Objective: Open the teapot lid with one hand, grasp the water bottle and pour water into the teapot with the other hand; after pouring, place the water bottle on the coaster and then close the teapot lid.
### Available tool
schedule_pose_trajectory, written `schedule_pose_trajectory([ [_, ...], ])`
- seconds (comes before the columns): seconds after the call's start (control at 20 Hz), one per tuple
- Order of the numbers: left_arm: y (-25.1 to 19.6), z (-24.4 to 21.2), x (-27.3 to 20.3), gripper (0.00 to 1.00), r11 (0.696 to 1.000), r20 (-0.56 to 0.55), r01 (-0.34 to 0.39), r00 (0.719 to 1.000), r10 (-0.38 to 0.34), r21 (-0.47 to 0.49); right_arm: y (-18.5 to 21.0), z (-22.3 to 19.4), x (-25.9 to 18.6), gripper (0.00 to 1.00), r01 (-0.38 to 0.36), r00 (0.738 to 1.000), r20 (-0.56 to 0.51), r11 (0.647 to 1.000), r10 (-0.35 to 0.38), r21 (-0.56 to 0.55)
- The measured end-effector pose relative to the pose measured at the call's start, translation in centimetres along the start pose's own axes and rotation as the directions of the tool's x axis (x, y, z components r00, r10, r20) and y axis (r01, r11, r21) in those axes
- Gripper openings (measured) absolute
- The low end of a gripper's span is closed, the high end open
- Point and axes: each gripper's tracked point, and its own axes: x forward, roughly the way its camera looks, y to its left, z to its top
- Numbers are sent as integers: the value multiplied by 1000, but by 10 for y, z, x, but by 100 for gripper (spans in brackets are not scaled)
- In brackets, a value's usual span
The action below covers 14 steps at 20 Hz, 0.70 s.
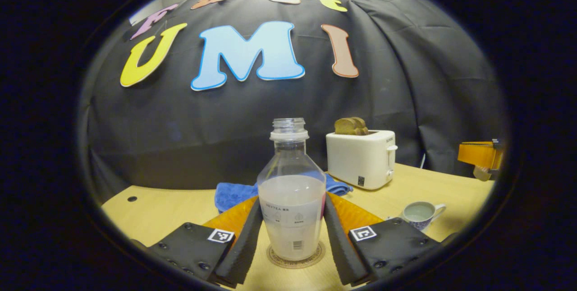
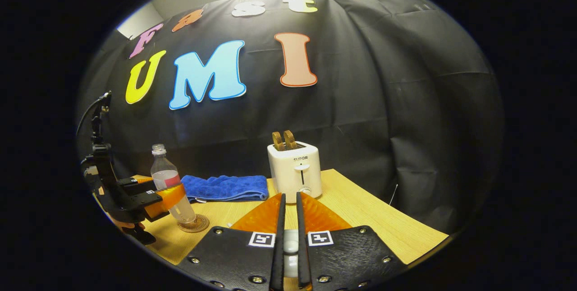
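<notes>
An uncapped water bottle (image 1: 290, 160), partly full of cloudy water, stands upright on a round coaster (image 1: 295, 263). My left gripper (image 1: 293, 200) has a finger against each side of it and is shut on it. The right gripper view shows that same grip (image 2: 169, 197) on the bottle (image 2: 167, 178) over the coaster (image 2: 197, 225). The white, blue-patterned teapot (image 1: 421, 214) sits open at the right with liquid inside. My right gripper (image 2: 291, 197) is shut on a small white piece, apparently the teapot lid (image 2: 290, 242). It hangs above the teapot at the far right (image 1: 484, 158).
A white toaster (image 1: 360, 158) with two bread slices stands at the back of the wooden table (image 1: 157, 210). A folded blue towel (image 1: 227, 194) lies behind the bottle. The table's right edge (image 2: 405, 223) runs diagonally beyond the toaster (image 2: 295, 171).
</notes>
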Motion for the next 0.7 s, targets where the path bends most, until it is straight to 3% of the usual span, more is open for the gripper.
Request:
schedule_pose_trajectory([
  [0.7, 5, -22, 11, 89, 1000, -37, -7, 999, 7, -15, 3, -5, 3, 12, 0, 1000, -11, 1000, 0, -20],
])
